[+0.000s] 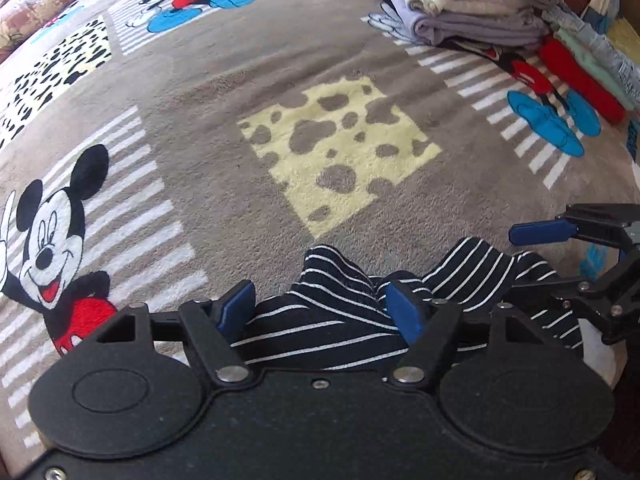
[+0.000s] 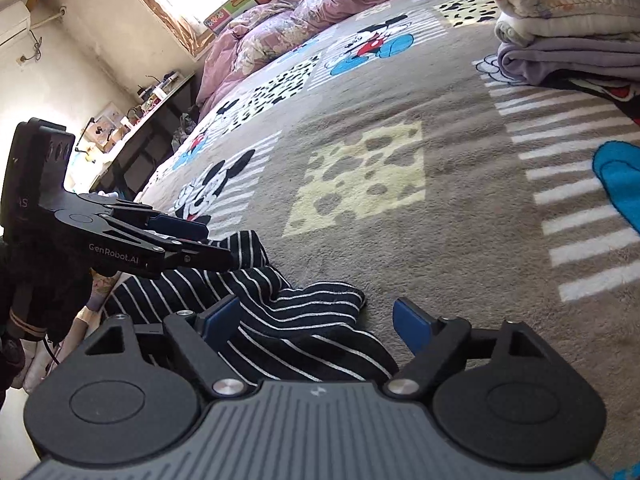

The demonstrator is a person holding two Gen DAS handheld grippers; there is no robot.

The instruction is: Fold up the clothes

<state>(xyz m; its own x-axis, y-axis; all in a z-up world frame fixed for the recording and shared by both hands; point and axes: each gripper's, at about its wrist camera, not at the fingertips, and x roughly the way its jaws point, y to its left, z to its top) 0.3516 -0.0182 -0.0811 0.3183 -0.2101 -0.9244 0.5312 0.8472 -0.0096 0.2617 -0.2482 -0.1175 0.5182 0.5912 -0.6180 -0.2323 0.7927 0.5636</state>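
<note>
Both grippers spread wide over the crumpled navy striped garment at the near edge of the Mickey Mouse blanket: left gripper and right gripper, fingers released. Folded clothes stack far right; pink duvet and a cluttered desk beyond.

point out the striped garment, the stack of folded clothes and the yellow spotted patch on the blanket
striped garment (image 1: pixel 320 320): left wrist view, on the bunched navy cloth between the tool's fingers.
stack of folded clothes (image 1: pixel 472 4): left wrist view, on the beige layers near the top.
yellow spotted patch (image 2: pixel 360 178): right wrist view, on its middle.
</note>
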